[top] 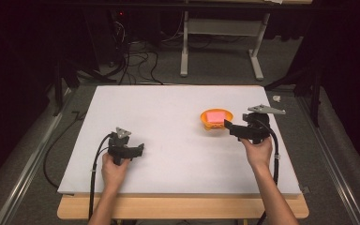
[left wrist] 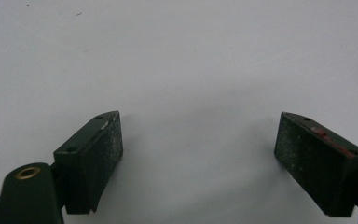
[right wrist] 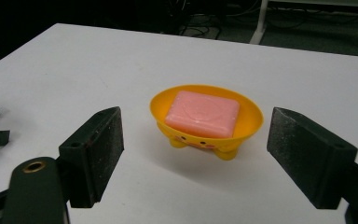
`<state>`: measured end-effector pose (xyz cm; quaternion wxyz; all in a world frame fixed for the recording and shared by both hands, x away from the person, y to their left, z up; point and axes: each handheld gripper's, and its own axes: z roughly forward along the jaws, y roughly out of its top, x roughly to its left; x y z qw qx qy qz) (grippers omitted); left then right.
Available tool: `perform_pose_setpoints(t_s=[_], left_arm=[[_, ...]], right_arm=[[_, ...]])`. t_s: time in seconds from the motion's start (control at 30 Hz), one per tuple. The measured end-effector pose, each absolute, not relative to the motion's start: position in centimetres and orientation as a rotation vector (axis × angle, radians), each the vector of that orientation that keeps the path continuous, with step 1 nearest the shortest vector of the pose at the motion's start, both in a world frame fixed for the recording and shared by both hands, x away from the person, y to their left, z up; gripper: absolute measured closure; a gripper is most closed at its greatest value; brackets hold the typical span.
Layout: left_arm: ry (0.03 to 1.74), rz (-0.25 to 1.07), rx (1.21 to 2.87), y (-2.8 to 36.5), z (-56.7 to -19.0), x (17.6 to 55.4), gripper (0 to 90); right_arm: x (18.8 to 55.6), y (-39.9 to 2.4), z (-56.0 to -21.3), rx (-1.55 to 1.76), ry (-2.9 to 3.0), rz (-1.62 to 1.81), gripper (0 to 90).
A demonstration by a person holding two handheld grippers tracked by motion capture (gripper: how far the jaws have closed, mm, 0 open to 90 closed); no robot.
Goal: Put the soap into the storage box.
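**A:** so where are we at? We've got the right gripper over at about 3 o'clock on the table, right hand wrapped round the handle from below, forearm coming up from the bottom edge at a slight lean. Its jaws point toward 9 o'clock, straight at the dish.

**B:** yep, and in the right gripper view we see both jaws spread wide, nothing between them. The dish sits just ahead in the gap, not touching either pad. It's a yellow footed dish, upright, with a pink soap lying flat in it.

**A:** and the left one?

**B:** left gripper is near 7 o'clock, well apart from the dish. Left hand grips it from behind, wrist straight, forearm nearly vertical in the high view, jaws aimed toward 3 o'clock-ish. In the left gripper view we see its jaws wide apart too, holding nothing, just bare white table under them.

**A:** cable off the left one trails down past the wrist, over the table edge.
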<state>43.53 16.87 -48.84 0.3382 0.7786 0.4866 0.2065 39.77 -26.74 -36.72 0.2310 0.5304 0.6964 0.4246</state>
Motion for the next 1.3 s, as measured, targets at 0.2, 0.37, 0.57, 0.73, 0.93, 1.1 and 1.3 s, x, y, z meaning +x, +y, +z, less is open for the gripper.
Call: perform_pose_setpoints(t_s=[0.2,0.37,0.57,0.73,0.93,1.1,1.3], left_arm=[[1.267,0.538,2.029,16.9,-48.8,43.5,15.9],[1.268,0.539,2.029,16.9,-48.8,43.5,15.9],[1.267,0.540,2.027,16.9,-48.9,43.5,15.9],[1.266,0.540,2.027,16.9,-48.8,43.5,15.9],[1.267,0.540,2.027,16.9,-48.9,43.5,15.9],[1.267,0.539,2.027,16.9,-48.8,43.5,15.9],[1.268,0.538,2.029,16.9,-48.8,43.5,15.9]], right_arm=[[38.7,-27.2,-36.8,1.449,1.903,1.186,19.5],[38.0,-27.5,-36.9,1.443,1.898,1.200,19.9],[37.1,-27.9,-37.6,1.444,1.895,1.210,20.0],[36.5,-28.1,-38.1,1.443,1.910,1.219,20.0],[35.8,-28.4,-38.6,1.450,1.912,1.235,20.0],[35.3,-28.3,-39.3,1.451,1.927,1.244,20.0],[34.8,-28.2,-39.9,1.453,1.931,1.256,20.0]])
